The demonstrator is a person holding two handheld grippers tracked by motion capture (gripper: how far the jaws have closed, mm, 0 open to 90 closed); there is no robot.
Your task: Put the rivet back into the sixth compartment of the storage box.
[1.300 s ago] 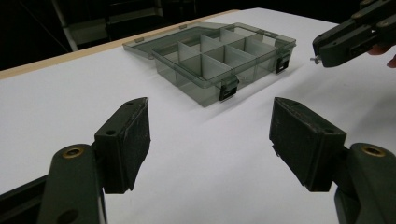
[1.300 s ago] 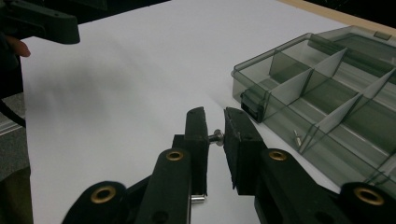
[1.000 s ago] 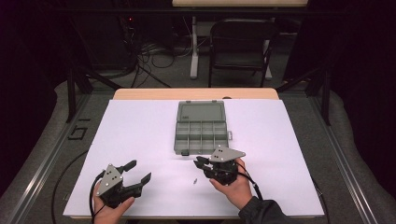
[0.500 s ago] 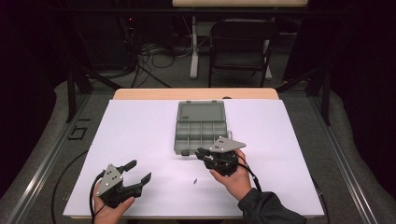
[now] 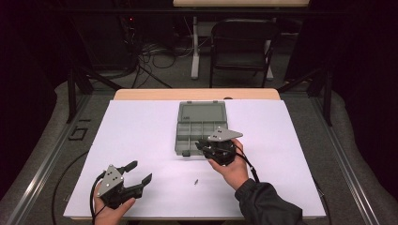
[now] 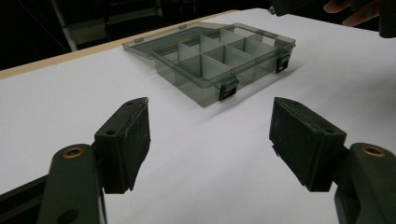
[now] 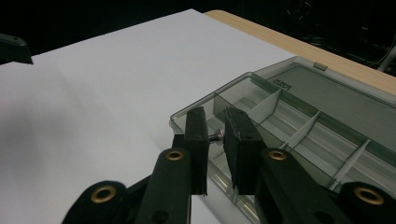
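We are pinching a small screw (image 7: 215, 136) in the right gripper (image 7: 215, 135) over the organizer box's (image 5: 202, 129) near-left compartment; left gripper (image 5: 138, 172) is resting wide on the desk (image 5: 141, 136); another screw (image 5: 195, 181) lying loose.

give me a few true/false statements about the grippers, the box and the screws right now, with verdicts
1. The right gripper has a small screw pinched between its jaws. True.
2. The compartment box is shut with its lid latched. False: the lid lies open and flat behind the compartments.
3. The left gripper is clamped on the box. False: its jaws are wide open with nothing between them, well short of the box.
4. A second screw lies loose on the white table cover, nearer the person than the box. True.
5. The right gripper is at the box's far, lid-side edge. False: it is at the near front corner, over the compartments.
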